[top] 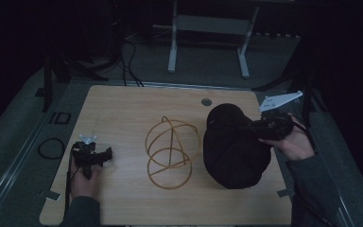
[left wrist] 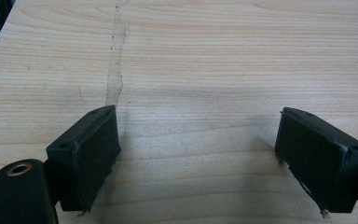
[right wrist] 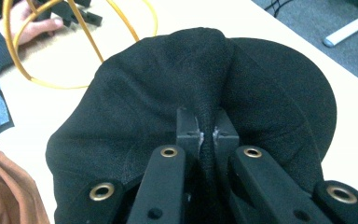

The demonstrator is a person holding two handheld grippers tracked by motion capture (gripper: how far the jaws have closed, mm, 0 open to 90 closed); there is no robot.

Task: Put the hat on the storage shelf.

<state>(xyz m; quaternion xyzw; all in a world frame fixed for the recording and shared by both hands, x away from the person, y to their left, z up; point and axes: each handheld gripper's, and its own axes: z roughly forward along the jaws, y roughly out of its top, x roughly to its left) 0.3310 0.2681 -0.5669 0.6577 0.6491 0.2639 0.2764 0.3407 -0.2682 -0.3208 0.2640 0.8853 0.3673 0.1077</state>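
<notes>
A black cloth hat lies at the right of the wooden table. My right gripper is shut on a pinched fold of the black hat, with the fabric bunched between its pads. A gold wire stand made of loops stands at the table's middle, and its gold wire also shows at the upper left of the right gripper view. My left gripper rests at the table's left, open, with bare wood between its pads.
A round grommet hole sits near the table's far edge. A scratch mark runs along the wood ahead of the left gripper. A white desk frame and cables are on the floor beyond.
</notes>
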